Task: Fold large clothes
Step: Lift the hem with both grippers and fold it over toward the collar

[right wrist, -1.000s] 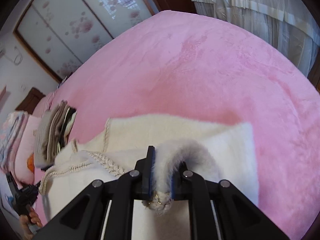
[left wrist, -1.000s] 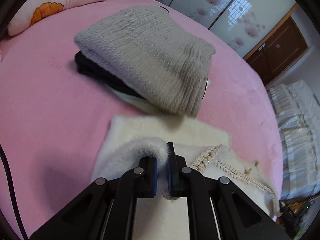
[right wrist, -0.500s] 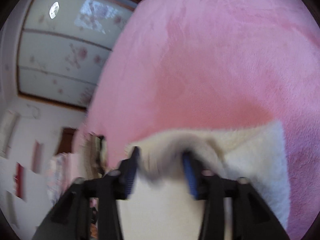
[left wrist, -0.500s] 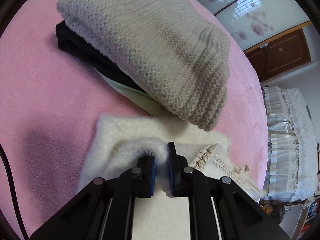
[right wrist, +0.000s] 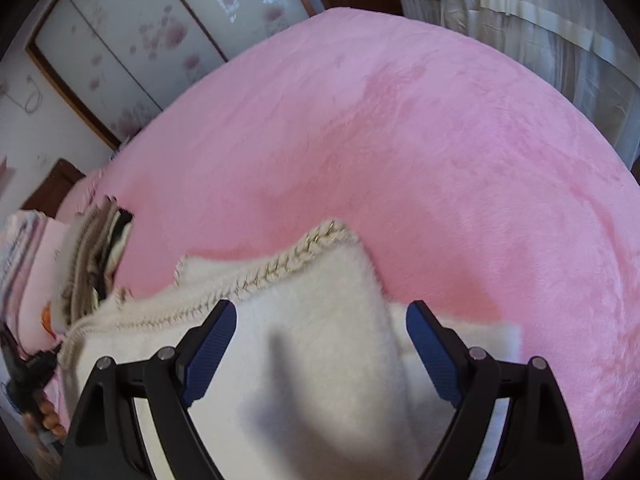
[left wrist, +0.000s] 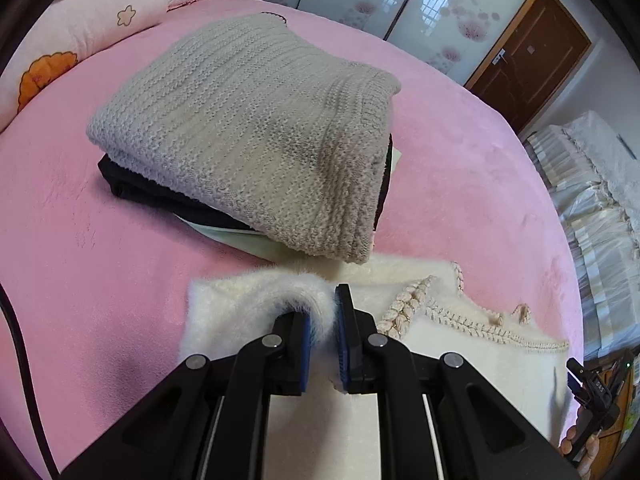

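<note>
Left wrist view shows your left gripper (left wrist: pixel 323 334) pinching a fluffy fold of the white sweater (left wrist: pixel 460 344), jaws easing apart, just short of the folded grey knit (left wrist: pixel 256 120) stack on the pink bed (left wrist: pixel 80 240). Your right gripper (right wrist: pixel 320 344) is opening wide, touching nothing, the sweater's braided collar (right wrist: pixel 280 264) directly beyond it, running leftward.

The pink bed (left wrist: pixel 460 184) carries a folded clothes stack (left wrist: pixel 256 136), a white fuzzy garment (right wrist: pixel 320 320) and a pillow (left wrist: pixel 80 28).
</note>
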{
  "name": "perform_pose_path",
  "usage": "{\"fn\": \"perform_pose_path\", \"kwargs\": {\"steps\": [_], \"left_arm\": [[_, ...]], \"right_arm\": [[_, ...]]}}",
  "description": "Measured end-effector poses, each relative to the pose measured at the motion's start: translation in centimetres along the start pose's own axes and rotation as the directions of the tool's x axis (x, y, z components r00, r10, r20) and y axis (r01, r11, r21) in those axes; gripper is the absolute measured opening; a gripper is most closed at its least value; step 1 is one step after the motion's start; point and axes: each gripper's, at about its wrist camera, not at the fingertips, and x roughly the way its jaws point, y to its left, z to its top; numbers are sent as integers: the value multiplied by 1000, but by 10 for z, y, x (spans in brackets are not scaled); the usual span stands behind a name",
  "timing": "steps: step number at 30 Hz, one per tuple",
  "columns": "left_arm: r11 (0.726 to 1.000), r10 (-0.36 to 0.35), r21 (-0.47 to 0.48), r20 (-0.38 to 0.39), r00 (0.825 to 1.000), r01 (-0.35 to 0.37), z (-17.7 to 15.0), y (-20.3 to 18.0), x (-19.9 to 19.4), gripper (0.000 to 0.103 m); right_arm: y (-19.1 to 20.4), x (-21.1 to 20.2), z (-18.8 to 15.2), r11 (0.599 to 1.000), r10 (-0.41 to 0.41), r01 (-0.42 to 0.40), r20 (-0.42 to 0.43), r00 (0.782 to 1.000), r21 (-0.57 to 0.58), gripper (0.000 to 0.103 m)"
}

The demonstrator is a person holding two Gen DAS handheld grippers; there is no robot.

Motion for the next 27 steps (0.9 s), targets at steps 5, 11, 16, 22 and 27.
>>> {"fn": "perform_pose_path", "kwargs": {"steps": [5, 11, 16, 22, 27], "left_arm": [[976, -202, -90, -27, 979, 199, 8, 13, -9, 67], [992, -44, 124, 110, 993, 31, 16, -5, -34, 82], [889, 107, 426, 166, 980, -169, -5, -29, -20, 82], [665, 224, 657, 279, 934, -355, -40, -45, 21, 80], [773, 164, 585, 187, 968, -244, -20, -36, 40, 35]], "right_arm": [[10, 14, -10, 996, -61, 60, -19, 998, -67, 88], [8, 12, -13, 994, -59, 57, -13, 998, -93, 88], [13, 13, -9, 991, -60, 58, -15, 998, -123, 88], [13, 19, -3, 978, -79, 73, -21, 997, -194, 88], [3, 30, 6, 993, -21, 19, -14, 1000, -115, 83]]}}
